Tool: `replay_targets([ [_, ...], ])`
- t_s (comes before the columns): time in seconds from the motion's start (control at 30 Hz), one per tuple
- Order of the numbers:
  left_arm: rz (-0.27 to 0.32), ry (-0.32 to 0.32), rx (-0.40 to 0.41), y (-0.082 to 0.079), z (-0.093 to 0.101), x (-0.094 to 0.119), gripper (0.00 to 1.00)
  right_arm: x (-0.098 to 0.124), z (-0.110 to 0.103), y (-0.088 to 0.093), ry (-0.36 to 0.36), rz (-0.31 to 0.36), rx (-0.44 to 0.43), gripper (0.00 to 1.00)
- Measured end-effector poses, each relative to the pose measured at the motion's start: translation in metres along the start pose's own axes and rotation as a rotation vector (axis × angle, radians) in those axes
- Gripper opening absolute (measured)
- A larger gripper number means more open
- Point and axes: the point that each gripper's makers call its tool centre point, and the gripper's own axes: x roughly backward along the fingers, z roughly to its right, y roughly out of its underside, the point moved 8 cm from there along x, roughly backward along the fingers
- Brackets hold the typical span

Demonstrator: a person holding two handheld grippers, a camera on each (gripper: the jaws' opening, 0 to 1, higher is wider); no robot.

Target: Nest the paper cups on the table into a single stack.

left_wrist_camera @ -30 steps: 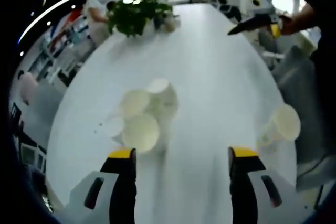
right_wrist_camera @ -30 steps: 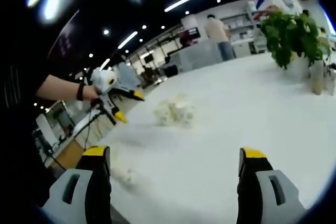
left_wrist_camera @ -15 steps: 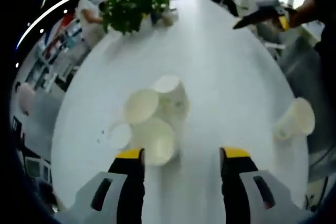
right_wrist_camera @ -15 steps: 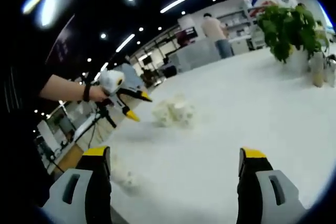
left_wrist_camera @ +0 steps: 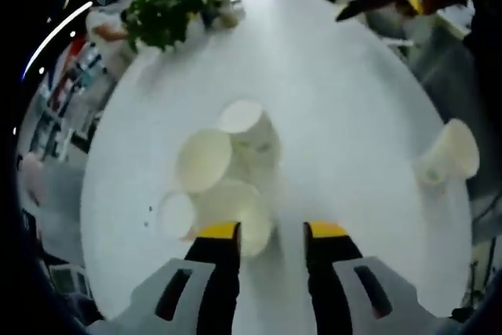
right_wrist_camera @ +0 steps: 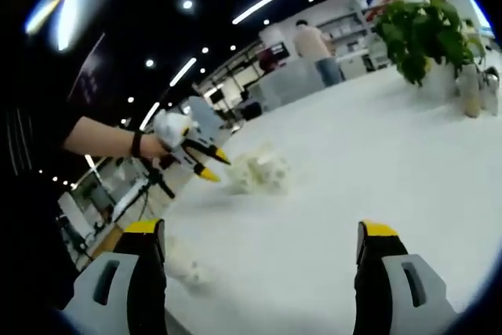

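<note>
Cream paper cups (left_wrist_camera: 226, 164) on a white table (left_wrist_camera: 337, 107) — yellow-tipped black gripper (left_wrist_camera: 271, 231), green plant (left_wrist_camera: 167, 15).

I see a tight cluster of 4 white paper cups (left_wrist_camera: 223, 166) on the white table (left_wrist_camera: 337, 107), touching one another, their open mouths tipped toward my left gripper view. A 5th cup (left_wrist_camera: 449, 154) lies on its side well apart, near the table's edge. In my right gripper view the cluster (right_wrist_camera: 260, 172) is a blurred pale heap.
</note>
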Motion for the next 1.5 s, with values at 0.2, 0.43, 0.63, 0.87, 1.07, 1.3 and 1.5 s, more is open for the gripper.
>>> replay_targets([
  [0.2,-0.035,0.019,-0.028,0.004,-0.005,-0.006,0.25,0.0,0.002,0.0,-0.001,0.004,-0.009,1.0],
  [0.43,-0.046,0.036,-0.075,0.001,-0.006,-0.008,0.17,-0.001,0.004,-0.001,-0.002,0.006,-0.011,1.0],
  [0.63,-0.047,0.053,-0.113,0.0,-0.007,-0.009,0.08,0.001,0.004,-0.002,0.005,0.012,-0.017,1.0],
  [0.87,-0.052,0.081,-0.126,0.001,-0.007,-0.011,0.01,0.001,0.003,-0.001,0.003,0.01,-0.025,1.0],
  [1.07,-0.053,0.09,-0.145,0.002,-0.004,-0.011,0.0,-0.002,0.0,-0.001,-0.001,0.012,-0.023,1.0],
  [1.3,-0.047,0.114,-0.138,0.002,0.002,-0.01,0.0,-0.002,-0.004,-0.002,-0.007,0.01,-0.019,1.0],
  [1.5,-0.053,0.125,-0.173,0.002,0.009,-0.004,0.0,0.0,-0.006,-0.004,-0.004,0.011,-0.004,1.0],
])
